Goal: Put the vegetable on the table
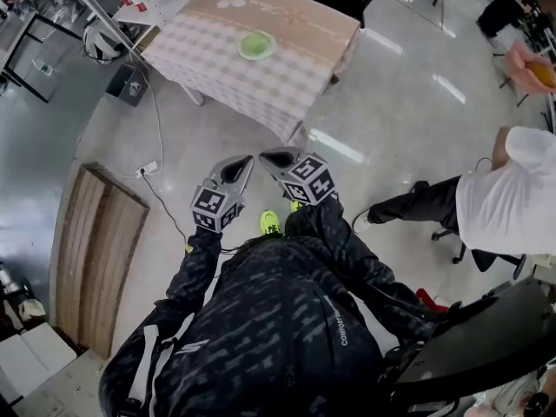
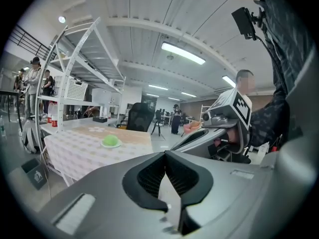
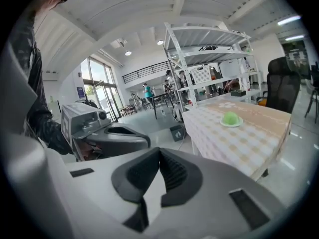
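A round green vegetable (image 1: 256, 43) lies on a small plate on a table (image 1: 217, 59) covered with a checked cloth, some way ahead of me. Both grippers hover over the floor, short of the table. My left gripper (image 1: 246, 161) and right gripper (image 1: 268, 155) are side by side, both shut and empty. The left gripper view shows its jaws (image 2: 167, 158) closed, the vegetable (image 2: 110, 141) far ahead on the left and the right gripper (image 2: 219, 128) beside them. In the right gripper view the closed jaws (image 3: 159, 156) point toward the vegetable (image 3: 230, 118), with the left gripper (image 3: 117, 136) alongside.
A seated person in a white shirt (image 1: 508, 202) is at the right, one hand (image 1: 532, 68) raised with something orange in it. A wooden board (image 1: 95, 250) lies on the floor at the left, beside a cable and power strip (image 1: 149, 168). White shelving (image 2: 75, 78) stands beyond the table.
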`<state>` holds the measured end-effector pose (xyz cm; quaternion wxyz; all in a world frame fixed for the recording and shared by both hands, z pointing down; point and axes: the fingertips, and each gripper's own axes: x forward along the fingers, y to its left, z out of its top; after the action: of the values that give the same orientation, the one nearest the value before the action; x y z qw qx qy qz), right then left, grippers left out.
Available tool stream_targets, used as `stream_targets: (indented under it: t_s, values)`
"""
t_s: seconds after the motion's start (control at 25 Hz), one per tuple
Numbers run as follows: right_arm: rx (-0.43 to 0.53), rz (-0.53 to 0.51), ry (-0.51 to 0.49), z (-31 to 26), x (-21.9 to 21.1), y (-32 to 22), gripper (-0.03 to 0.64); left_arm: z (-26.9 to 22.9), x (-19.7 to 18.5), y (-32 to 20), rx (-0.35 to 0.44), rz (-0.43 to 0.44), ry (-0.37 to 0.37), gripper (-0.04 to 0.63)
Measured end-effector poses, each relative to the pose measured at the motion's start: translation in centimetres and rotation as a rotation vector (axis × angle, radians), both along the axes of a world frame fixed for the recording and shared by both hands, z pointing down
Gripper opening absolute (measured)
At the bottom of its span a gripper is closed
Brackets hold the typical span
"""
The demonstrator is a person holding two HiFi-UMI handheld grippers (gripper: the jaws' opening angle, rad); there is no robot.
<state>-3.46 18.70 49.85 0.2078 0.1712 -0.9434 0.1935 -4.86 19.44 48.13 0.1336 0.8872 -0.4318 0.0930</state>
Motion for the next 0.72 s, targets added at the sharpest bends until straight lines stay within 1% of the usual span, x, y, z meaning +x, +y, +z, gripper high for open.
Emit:
stream_targets:
  t_s: [0.16,0.36,0.52,0.72]
  values:
    - [0.032,-0.026,0.025,-0.4,0.1,2.0,0.003,-0.2,-0.2,1.8,-0.002,-0.007,0.001,-0.002]
    - [0.057,-0.060,0.043,-0.6,-0.3,2.7,0.003,-0.9,-0.6,1.9,0.011,-0.016,-0.007,-0.002]
    - [0.064,-0.056,0.030,-0.7,-0.5,2.8,0.004,-0.8,-0.6,2.0,0.016,-0.002,-0.025,-0.002]
    - [0.084,-0.066,0.027,-0.5,-0.4,3.2,0.005,-0.5,-0.2,2.0,0.017,0.001,-0.015,-0.002]
